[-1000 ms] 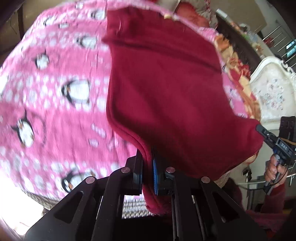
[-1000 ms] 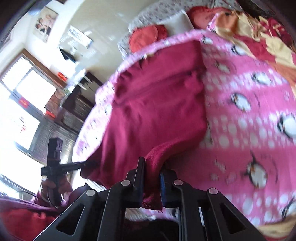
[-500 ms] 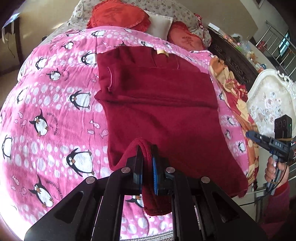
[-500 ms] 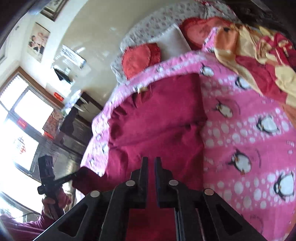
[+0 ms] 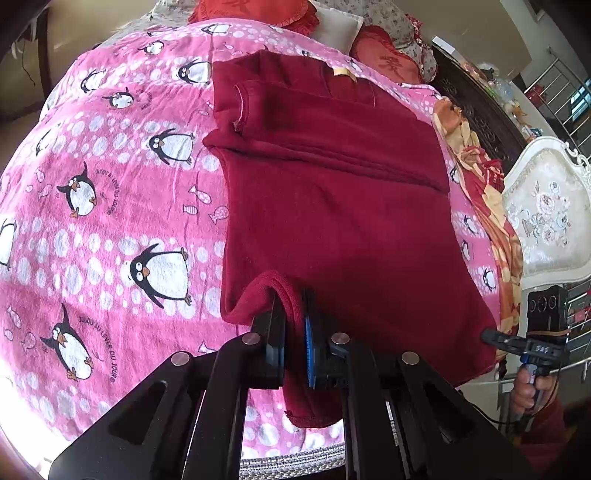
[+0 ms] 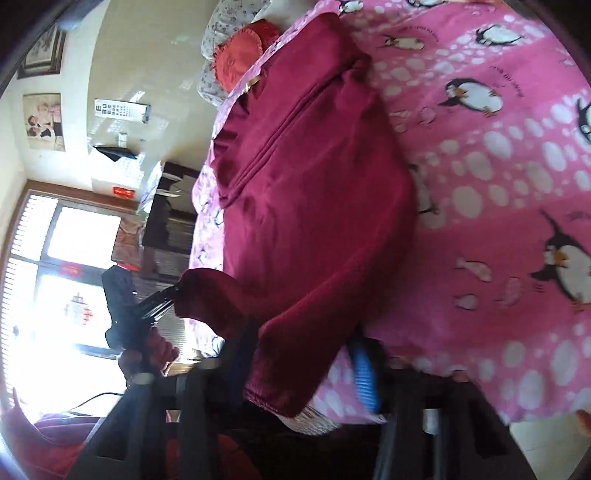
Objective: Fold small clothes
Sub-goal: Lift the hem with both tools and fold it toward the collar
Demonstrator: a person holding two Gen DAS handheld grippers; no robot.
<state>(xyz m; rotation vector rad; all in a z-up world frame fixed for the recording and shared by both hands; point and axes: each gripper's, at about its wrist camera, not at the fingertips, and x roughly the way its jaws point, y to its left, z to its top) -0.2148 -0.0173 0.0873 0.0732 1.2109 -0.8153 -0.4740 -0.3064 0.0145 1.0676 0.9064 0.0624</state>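
Observation:
A dark red sweater [image 5: 332, 206] lies spread on a pink penguin blanket [image 5: 110, 206], sleeves folded across its top. My left gripper [image 5: 293, 332] is shut on the sweater's near left hem corner. In the left wrist view my right gripper [image 5: 491, 338] sits at the near right hem corner. In the right wrist view the sweater [image 6: 314, 184] drapes over my right gripper [image 6: 306, 354]; its jaws stand wide apart, with the hem corner hanging loose between them. My left gripper [image 6: 173, 295] shows there too, gripping the other corner.
Red cushions [image 5: 255, 9] and a white pillow [image 5: 338, 27] lie at the bed head. An orange-red quilt [image 5: 491, 192] runs along the right side. A white carved chair [image 5: 546, 214] stands beside the bed. A window [image 6: 55, 258] and dark cabinet [image 6: 166, 214] are on the left.
The hem was held up off the bed and has come down flat. My right gripper has opened from shut on the hem. My left gripper stays shut on its corner.

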